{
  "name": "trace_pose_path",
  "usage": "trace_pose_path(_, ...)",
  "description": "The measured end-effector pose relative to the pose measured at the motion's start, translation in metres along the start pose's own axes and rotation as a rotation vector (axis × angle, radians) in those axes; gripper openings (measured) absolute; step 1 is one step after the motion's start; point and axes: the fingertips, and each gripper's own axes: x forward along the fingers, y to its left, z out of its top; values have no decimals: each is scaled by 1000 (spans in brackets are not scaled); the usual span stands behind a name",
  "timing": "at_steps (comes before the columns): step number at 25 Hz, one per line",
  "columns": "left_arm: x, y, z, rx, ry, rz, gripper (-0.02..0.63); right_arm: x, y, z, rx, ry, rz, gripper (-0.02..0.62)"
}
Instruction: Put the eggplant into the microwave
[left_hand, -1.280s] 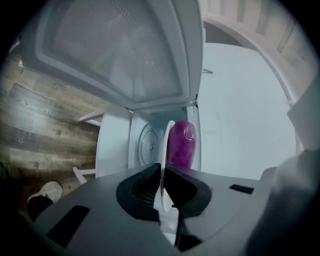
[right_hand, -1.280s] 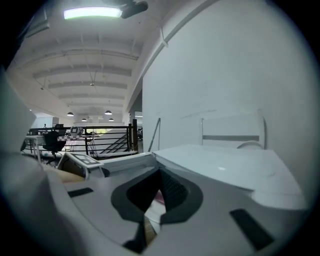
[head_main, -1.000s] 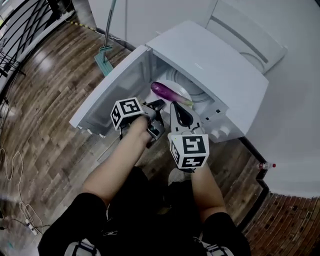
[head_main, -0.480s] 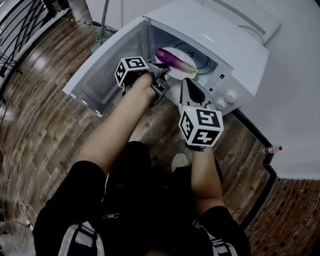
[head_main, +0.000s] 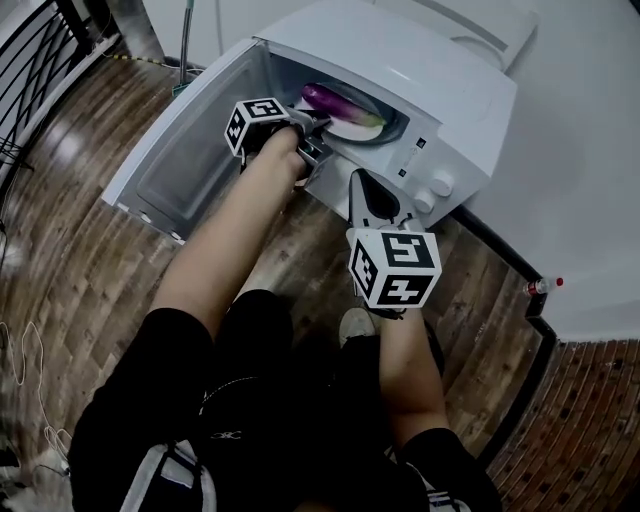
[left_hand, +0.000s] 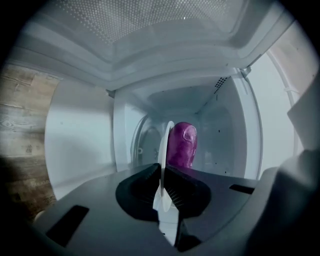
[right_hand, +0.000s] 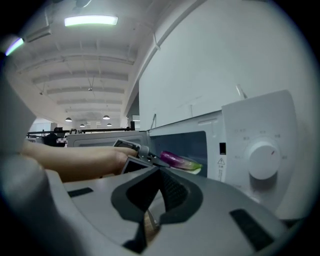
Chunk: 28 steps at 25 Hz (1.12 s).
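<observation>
Purple and glossy, the one eggplant lies on the one white plate in the mouth of the single white microwave, whose door hangs wide open over the wooden floor; two knobs show on its panel; two grippers are in play. In the head view the eggplant's long axis runs from its purple end at upper left to its green stem end at lower right, across the opening. The left gripper is clamped on the near rim of the plate, so the eggplant sits just beyond its jaws, carried but not touched; the right gripper has its jaws together on nothing, well apart from the eggplant, before the panel.
</observation>
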Motion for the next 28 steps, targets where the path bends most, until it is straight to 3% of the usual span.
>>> trace_pose_path(13,42,4,5,23,-7,41,23,4,-6,-8,-46,17,-1,11)
trace_pose_path(19,47,5,12,109,19,125,29,4,-3,-3,-67,1,9,11)
trace_pose_path(23,50,7,9,233,83,238,35,5,-2,-1,-84,-4,15,11)
trace_pose_path(28,48,9,16,553,120,395,79,7,3,0,-91,-7,36,11)
